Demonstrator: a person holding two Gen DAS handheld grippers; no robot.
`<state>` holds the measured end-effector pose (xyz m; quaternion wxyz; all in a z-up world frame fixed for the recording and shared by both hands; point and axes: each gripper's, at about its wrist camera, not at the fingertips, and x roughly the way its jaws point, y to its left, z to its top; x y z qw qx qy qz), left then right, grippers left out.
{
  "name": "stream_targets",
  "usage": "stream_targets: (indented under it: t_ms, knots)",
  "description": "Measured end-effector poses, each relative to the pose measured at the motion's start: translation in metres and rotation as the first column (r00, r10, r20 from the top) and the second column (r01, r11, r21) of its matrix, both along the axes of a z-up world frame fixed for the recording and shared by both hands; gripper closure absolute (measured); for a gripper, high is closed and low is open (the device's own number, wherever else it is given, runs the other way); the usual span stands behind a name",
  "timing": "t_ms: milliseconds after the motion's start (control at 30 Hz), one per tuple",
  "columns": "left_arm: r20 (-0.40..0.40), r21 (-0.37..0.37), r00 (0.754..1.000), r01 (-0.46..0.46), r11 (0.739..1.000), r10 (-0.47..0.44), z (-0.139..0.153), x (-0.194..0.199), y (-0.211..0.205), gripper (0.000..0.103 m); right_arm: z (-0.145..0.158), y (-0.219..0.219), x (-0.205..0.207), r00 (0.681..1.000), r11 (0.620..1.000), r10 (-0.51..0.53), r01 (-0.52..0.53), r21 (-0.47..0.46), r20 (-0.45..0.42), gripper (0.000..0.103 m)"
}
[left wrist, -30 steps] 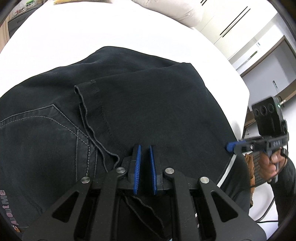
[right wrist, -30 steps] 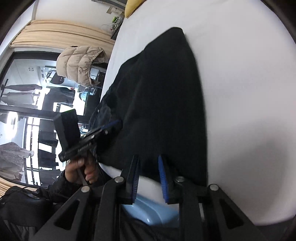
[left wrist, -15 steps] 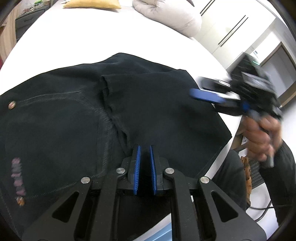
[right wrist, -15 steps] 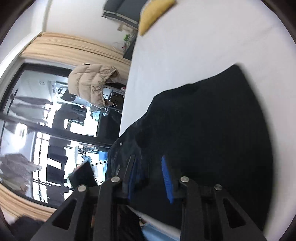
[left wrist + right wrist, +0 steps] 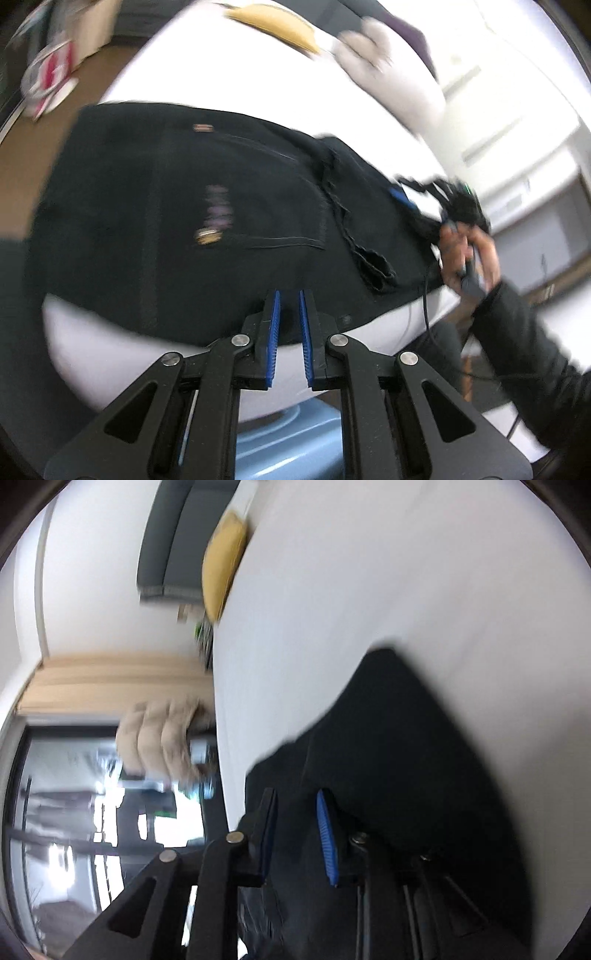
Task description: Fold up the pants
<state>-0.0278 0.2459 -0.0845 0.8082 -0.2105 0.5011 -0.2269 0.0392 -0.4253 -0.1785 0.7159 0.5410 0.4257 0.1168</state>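
Looking along the left gripper (image 5: 289, 334), we see its blue pads parted by a narrow gap with nothing between them, poised over the near edge of the black pants (image 5: 177, 221) lying folded on the white bed (image 5: 369, 122). A raw hem (image 5: 369, 258) lies loose on top; the right hand (image 5: 467, 254) works at the far side. We judge the denim soft, limp and fairly heavy, best pinched at hems or the waistband.

Along the right gripper (image 5: 295, 834), we find the jaws spread wide over dark cloth, pinching nothing that we can make out. The folded corner lies flat on the sheet; blur hides finer detail.
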Motion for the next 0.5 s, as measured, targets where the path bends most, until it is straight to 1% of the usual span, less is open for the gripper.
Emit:
stream_targets:
  t_ms: [33,67,100,133,200,233,267,300,333,367,433,500]
  knots:
    - [-0.015,-0.033,0.999,-0.043,0.999,0.043,-0.002,-0.003,0.011,0.093,0.006,0.001,-0.003,1.000,1.000,-0.011,0.012,-0.024,0.016,0.059]
    - [-0.039,-0.093,0.995,-0.100,0.991,0.097,-0.004,-0.008,0.028,0.093,0.015,0.003,-0.007,0.999,0.999,-0.022,0.024,-0.047,0.043,0.044]
    - [-0.057,-0.130,0.990,-0.136,0.982,0.130,-0.007,-0.010,0.037,0.091,0.021,0.007,-0.010,0.997,0.998,-0.030,0.033,-0.055,0.066,0.037]
    - [-0.082,-0.177,0.981,-0.190,0.966,0.178,-0.010,-0.015,0.051,0.085,0.027,0.011,-0.014,0.995,0.998,-0.036,0.041,-0.051,0.089,0.031]
    - [-0.129,-0.259,0.959,-0.280,0.925,0.254,-0.019,-0.025,0.075,0.063,0.036,0.026,-0.017,0.991,0.999,-0.020,0.024,-0.026,0.134,0.031]
    - [-0.136,-0.284,0.949,-0.311,0.907,0.283,-0.022,-0.030,0.082,0.034,0.037,0.037,-0.018,0.988,1.000,0.002,-0.001,-0.005,0.153,0.031]
    - [-0.140,-0.306,0.940,-0.340,0.889,0.311,-0.024,-0.034,0.088,0.021,0.037,0.044,-0.017,0.987,1.000,0.019,-0.021,0.011,0.160,0.031]
    - [-0.150,-0.339,0.926,-0.377,0.862,0.346,-0.028,-0.040,0.097,0.021,0.036,0.051,-0.019,0.985,0.999,0.039,-0.044,0.028,0.167,0.031]
    - [-0.166,-0.362,0.919,-0.395,0.845,0.358,-0.031,-0.041,0.099,0.021,0.034,0.061,-0.020,0.983,0.996,0.063,-0.072,0.047,0.175,0.031]
    - [-0.193,-0.390,0.909,-0.416,0.822,0.369,-0.038,-0.040,0.102,0.021,0.034,0.067,-0.018,0.981,0.995,0.076,-0.087,0.057,0.176,0.031]
    - [-0.261,-0.445,0.879,-0.477,0.758,0.400,-0.054,-0.041,0.108,0.021,0.030,0.081,-0.019,0.978,0.990,0.106,-0.121,0.073,0.177,0.032]
    - [-0.317,-0.458,0.851,-0.523,0.719,0.418,-0.068,-0.040,0.114,0.021,0.028,0.088,-0.019,0.975,0.987,0.129,-0.145,0.077,0.180,0.035]
